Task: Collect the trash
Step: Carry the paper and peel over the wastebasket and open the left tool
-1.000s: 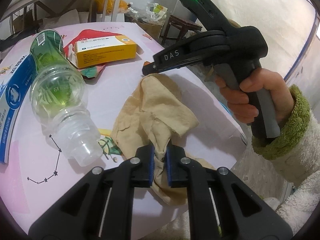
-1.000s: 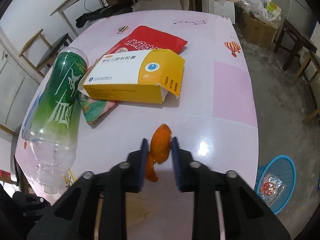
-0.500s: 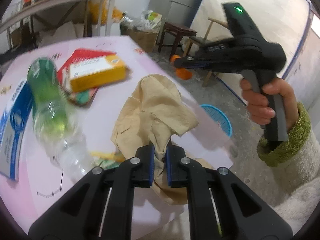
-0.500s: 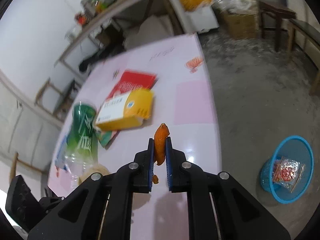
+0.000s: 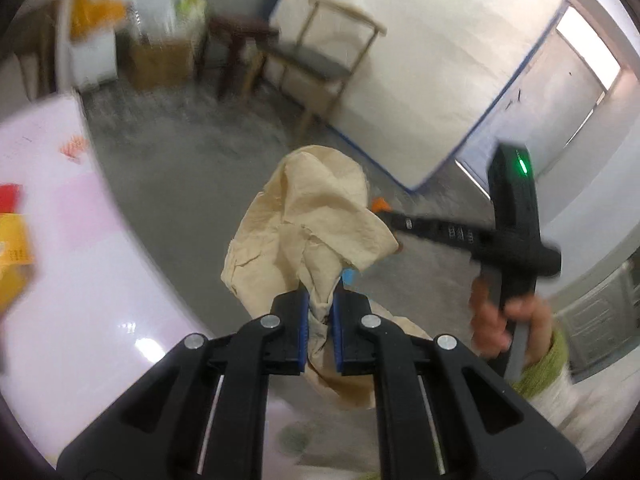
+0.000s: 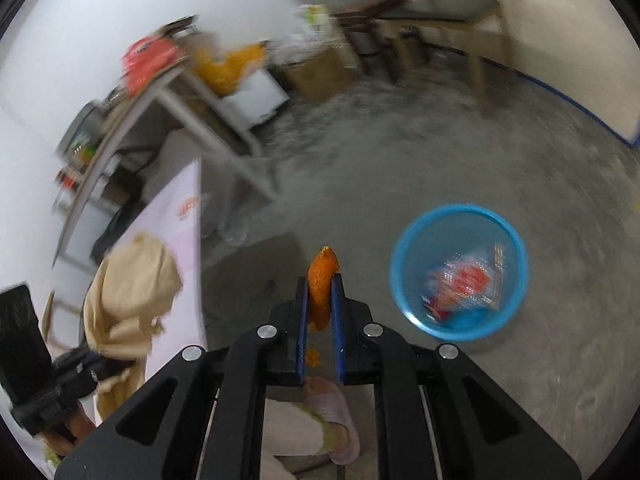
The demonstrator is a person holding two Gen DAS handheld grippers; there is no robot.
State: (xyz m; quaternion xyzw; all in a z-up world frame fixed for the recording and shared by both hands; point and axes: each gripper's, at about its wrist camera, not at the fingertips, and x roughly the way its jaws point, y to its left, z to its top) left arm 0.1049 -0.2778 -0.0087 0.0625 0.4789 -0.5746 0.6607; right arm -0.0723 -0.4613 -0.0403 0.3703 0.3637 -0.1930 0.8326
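My left gripper [image 5: 320, 312] is shut on a crumpled beige paper napkin [image 5: 312, 224], held in the air past the edge of the pink table [image 5: 60, 280]. The napkin also shows in the right wrist view [image 6: 128, 292]. My right gripper [image 6: 319, 304] is shut on a piece of orange peel [image 6: 322, 280], held above the concrete floor, left of a blue mesh trash basket [image 6: 404, 280] on the floor with a red wrapper [image 6: 460, 284] inside. In the left wrist view the right gripper's tip with the peel [image 5: 379, 203] sits behind the napkin.
A yellow box [image 5: 12, 256] lies on the table at the far left. A wooden chair [image 5: 320, 60] and a stool [image 5: 236, 40] stand by the wall. A metal shelf [image 6: 172, 92] and a cardboard box [image 6: 316, 72] stand beyond the table. My slippered foot [image 6: 332, 408] is below the right gripper.
Both grippers have swung right, off the table and over the floor, each keeping its hold. The basket now looms larger in the right wrist view; bottle and boxes have left view.
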